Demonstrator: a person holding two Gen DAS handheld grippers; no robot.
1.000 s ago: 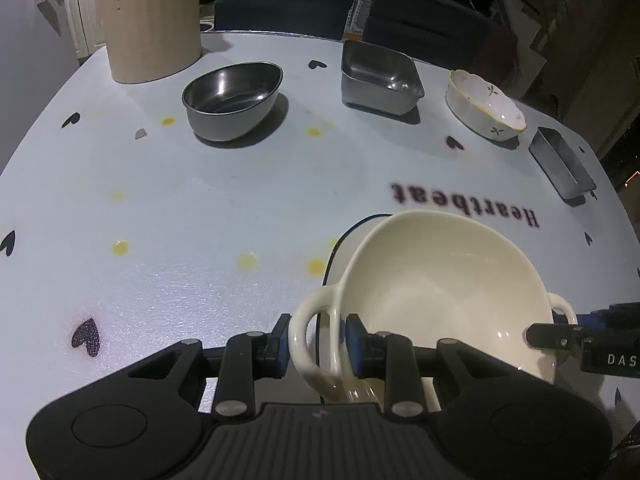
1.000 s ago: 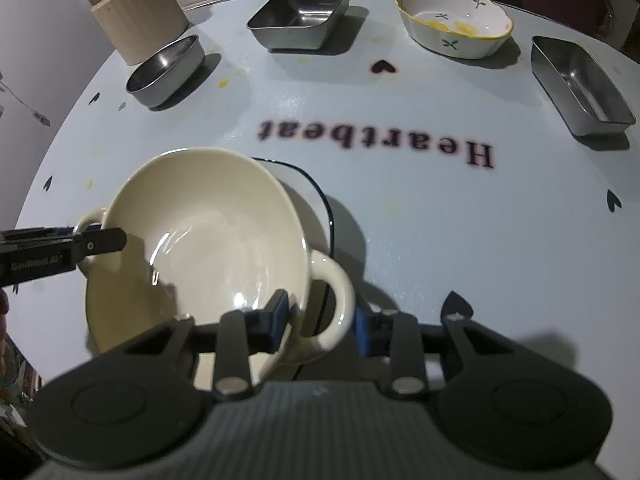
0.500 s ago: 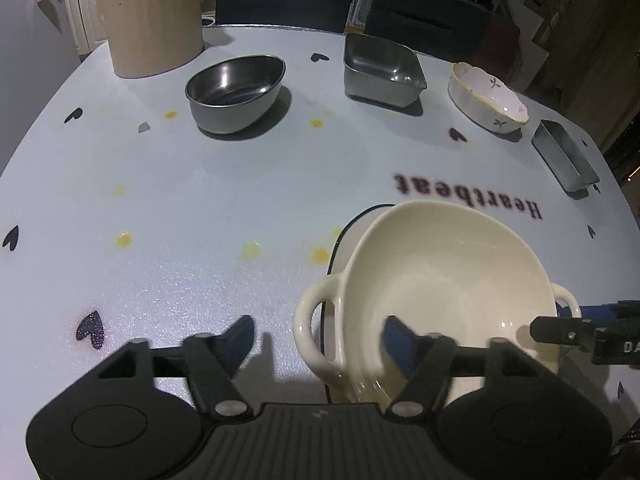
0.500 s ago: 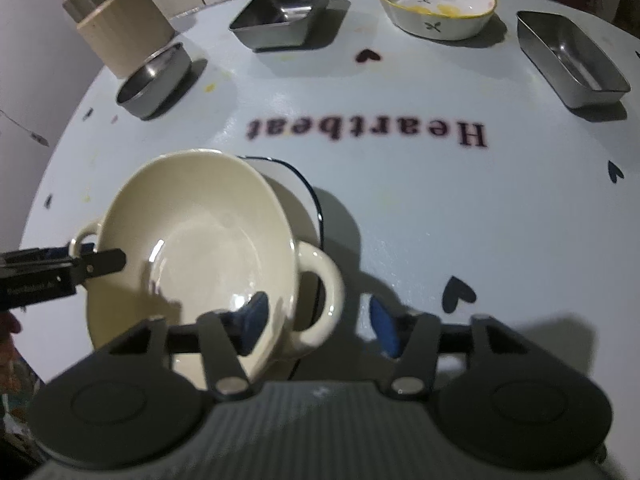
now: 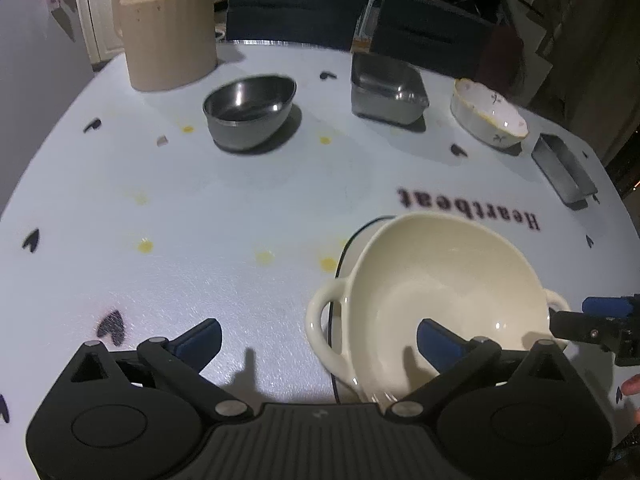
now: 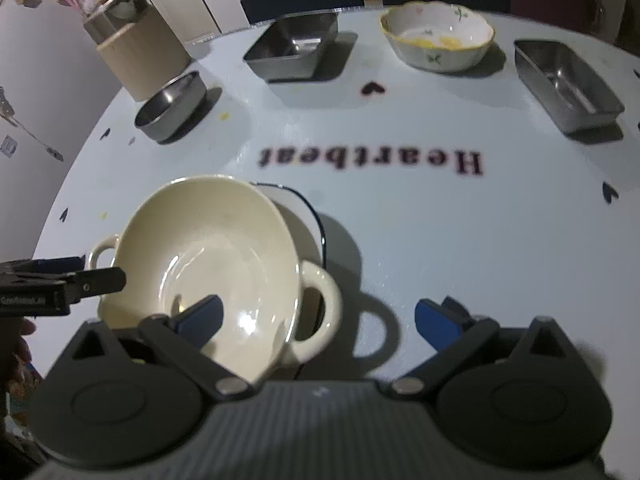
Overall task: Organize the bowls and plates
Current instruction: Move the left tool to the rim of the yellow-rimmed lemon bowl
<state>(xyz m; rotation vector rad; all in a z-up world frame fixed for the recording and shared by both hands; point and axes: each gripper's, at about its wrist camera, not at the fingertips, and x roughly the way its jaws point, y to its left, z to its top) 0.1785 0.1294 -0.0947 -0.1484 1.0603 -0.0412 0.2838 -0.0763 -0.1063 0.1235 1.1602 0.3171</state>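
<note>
A cream two-handled bowl (image 5: 440, 280) sits on a white plate with a dark rim (image 5: 352, 240) on the white table. In the right wrist view the bowl (image 6: 208, 252) covers most of the plate (image 6: 308, 216). My left gripper (image 5: 320, 336) is open wide, its jaws either side of the bowl's left handle (image 5: 324, 328) and clear of it. My right gripper (image 6: 316, 318) is open wide around the bowl's right handle (image 6: 320, 312) and holds nothing. Each gripper's tip shows in the other's view.
At the far side stand a round steel bowl (image 5: 250, 110), a square steel tray (image 5: 386, 90), a white flowered bowl (image 5: 486, 118), a narrow steel tray (image 5: 564, 168) and a beige canister (image 5: 168, 46). Dark chairs stand behind the table.
Both grippers were shut on the bowl's handles a second ago. They have opened wide and let go. The bowl rests on the plate.
</note>
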